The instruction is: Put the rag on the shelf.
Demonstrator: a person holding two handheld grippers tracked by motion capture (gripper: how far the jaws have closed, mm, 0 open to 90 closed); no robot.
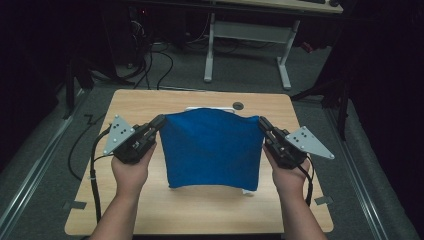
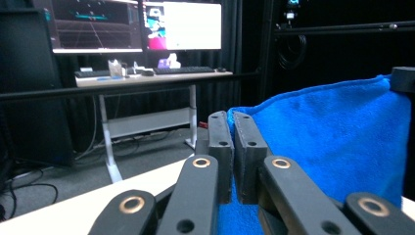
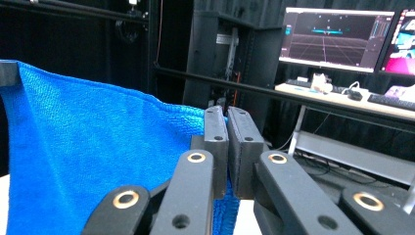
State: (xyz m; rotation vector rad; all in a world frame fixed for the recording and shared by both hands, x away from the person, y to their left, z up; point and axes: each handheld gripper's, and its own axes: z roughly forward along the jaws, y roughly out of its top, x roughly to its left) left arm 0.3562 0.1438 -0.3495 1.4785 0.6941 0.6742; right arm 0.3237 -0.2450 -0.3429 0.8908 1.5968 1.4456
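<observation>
A blue cloth [image 1: 212,150] hangs spread above the wooden table [image 1: 150,100], held up by its two top corners. My left gripper [image 1: 158,121] is shut on the cloth's top left corner; in the left gripper view its jaws [image 2: 231,117] pinch the blue cloth [image 2: 333,137], which stretches away to the right. My right gripper [image 1: 262,122] is shut on the top right corner; in the right gripper view [image 3: 226,113] the cloth [image 3: 93,156] stretches off to the left. The cloth's bottom edge reaches down near the tabletop.
Something white [image 1: 210,108] lies on the table behind the cloth, mostly hidden, and a white bit [image 1: 248,191] shows under its lower right corner. A dark round hole [image 1: 238,105] sits near the table's far edge. A desk with white legs [image 1: 285,65] stands beyond.
</observation>
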